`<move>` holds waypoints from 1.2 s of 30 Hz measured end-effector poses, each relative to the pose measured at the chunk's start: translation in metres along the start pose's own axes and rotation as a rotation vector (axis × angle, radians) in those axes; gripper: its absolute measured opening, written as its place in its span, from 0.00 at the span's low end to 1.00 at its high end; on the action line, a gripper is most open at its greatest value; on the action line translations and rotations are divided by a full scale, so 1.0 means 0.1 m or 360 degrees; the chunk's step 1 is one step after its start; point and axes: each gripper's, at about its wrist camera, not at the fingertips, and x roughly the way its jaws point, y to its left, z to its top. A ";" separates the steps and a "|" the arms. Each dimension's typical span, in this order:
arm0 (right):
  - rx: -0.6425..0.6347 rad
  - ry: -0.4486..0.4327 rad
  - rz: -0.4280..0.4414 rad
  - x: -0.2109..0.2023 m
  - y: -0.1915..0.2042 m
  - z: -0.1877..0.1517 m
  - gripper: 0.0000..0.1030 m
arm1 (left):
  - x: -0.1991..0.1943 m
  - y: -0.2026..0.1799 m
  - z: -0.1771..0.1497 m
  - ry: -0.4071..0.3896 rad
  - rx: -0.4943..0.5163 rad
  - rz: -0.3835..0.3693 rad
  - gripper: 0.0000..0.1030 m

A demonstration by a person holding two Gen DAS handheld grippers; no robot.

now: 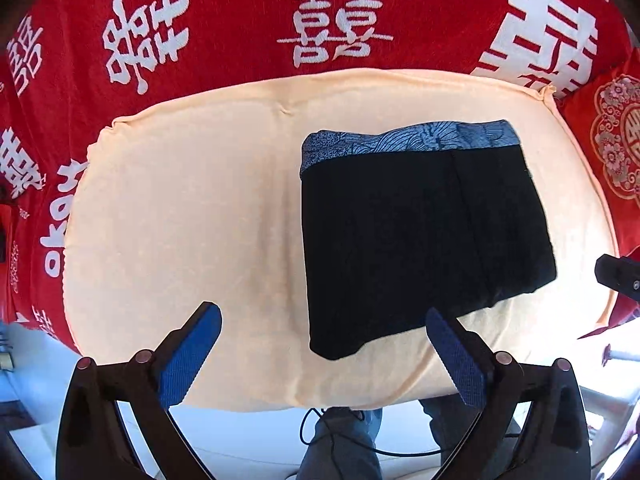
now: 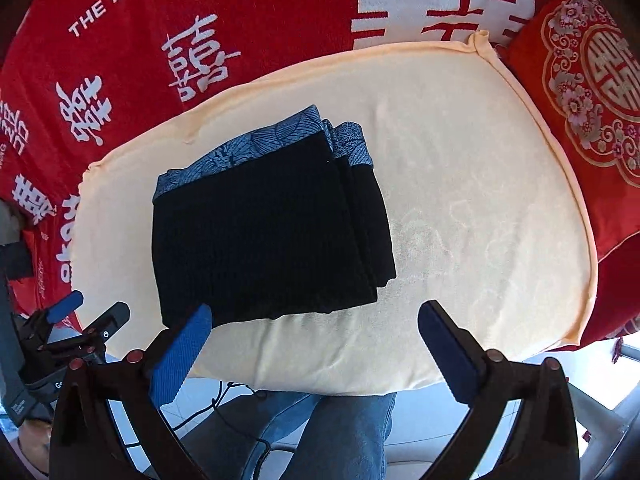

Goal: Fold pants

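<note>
Black pants (image 1: 424, 236) lie folded into a compact stack on the peach cushion (image 1: 180, 220), patterned blue waistband (image 1: 404, 142) at the far edge. Soft, light, limp; layers likely slide, so pinch a near corner through all plies. Left gripper (image 1: 324, 354) and right gripper (image 2: 316, 350) both spread wide, empty. Layer count unclear; black hides creases.

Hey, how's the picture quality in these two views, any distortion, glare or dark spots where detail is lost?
Left wrist view: strong fisheye bending, the cream mat bulges into an oval; the black pants are nearly featureless, only the patterned waistband reads clearly. Right wrist view: same curvature, corners vignetted black; the pants show faint knit texture; bright daylight washes out the floor below the mat.
</note>
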 end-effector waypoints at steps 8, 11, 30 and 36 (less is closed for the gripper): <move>0.0003 -0.0037 -0.0106 -0.35 0.21 -0.23 1.00 | -0.37 0.04 -0.15 -0.0036 -0.0014 -0.0068 1.00; -0.0031 -0.0028 -0.0134 -0.42 0.27 -0.30 1.00 | -0.49 0.05 -0.21 -0.0058 -0.0001 -0.0080 1.00; -0.0292 0.0001 -0.0219 -0.70 0.23 -0.44 1.00 | -0.92 -0.23 -0.39 -0.0091 -0.0071 0.0027 1.00; -0.0321 -0.0003 -0.0227 -0.76 0.14 -0.37 1.00 | -1.08 -0.36 -0.42 -0.0104 -0.0060 0.0089 1.00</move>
